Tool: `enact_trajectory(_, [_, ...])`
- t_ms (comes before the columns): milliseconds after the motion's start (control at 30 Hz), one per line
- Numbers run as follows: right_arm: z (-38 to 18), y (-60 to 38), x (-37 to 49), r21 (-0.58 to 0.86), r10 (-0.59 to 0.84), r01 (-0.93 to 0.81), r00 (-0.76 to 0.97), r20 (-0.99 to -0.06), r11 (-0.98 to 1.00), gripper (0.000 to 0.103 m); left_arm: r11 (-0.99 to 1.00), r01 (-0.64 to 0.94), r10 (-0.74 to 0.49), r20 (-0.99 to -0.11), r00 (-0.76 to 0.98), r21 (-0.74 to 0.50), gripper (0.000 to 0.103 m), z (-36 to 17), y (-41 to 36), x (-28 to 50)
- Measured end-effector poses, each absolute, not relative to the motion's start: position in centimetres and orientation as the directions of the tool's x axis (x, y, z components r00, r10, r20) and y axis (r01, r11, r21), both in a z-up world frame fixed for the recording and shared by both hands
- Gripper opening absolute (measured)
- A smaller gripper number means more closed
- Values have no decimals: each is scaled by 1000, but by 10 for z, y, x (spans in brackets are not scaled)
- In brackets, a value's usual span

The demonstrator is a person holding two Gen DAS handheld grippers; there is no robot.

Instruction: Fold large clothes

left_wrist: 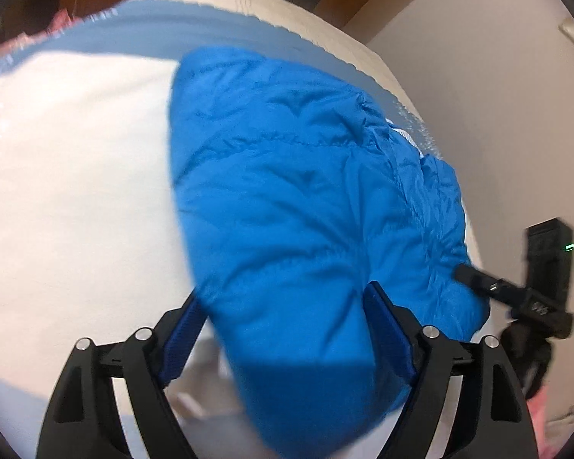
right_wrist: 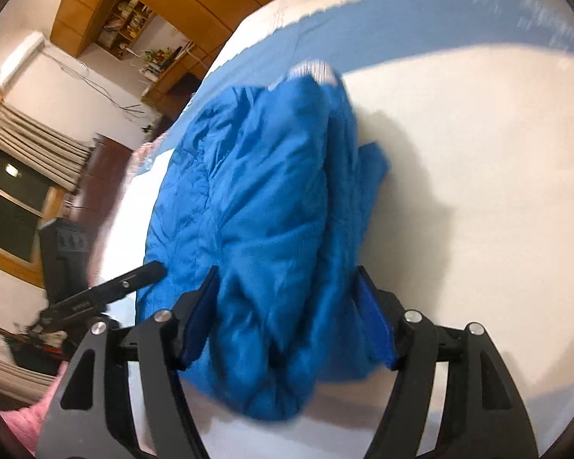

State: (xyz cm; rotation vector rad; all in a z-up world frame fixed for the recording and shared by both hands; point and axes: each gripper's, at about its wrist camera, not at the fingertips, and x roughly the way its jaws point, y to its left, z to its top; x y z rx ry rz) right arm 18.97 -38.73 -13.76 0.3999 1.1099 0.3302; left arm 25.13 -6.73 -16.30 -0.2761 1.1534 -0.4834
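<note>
Both the left gripper (left_wrist: 287,306) and right gripper (right_wrist: 287,298) clasp the puffy, quilted blue jacket (left_wrist: 306,191) on a white bed (left_wrist: 76,191).

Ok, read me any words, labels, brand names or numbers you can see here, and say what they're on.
None can be read.
Small white print on the left hand-held gripper finger: too blurred to read.
Small marking on the right hand-held gripper finger: too blurred to read.
Blue puffer jacket: no visible text.

A bright blue quilted puffer jacket (left_wrist: 287,199) lies bunched on the bed.
</note>
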Motion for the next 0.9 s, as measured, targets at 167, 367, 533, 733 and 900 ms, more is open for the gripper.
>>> enact_trajectory(167, [-92, -363, 165, 342, 363, -132, 456, -812, 930, 37, 908, 264, -411, -806, 426, -324, 82, -123, -76, 223])
enact_trajectory(367, [-87, -333, 168, 326, 388, -212, 430, -815, 921, 30, 906, 254, -419, -810, 411, -339, 82, -115, -91, 206])
enact_trajectory(533, [-133, -339, 175, 300, 338, -160, 348, -874, 940, 26, 914, 252, -392, -851, 351, -317, 82, -127, -105, 202])
enact_trajectory(733, [-176, -351, 178, 360, 371, -96, 318, -872, 928, 24, 912, 274, -387, -862, 326, -306, 86, -154, -113, 201])
enact_trajectory(900, [-184, -349, 179, 354, 360, -81, 331, -872, 932, 24, 908, 246, -406, -857, 317, -339, 86, -165, -113, 202])
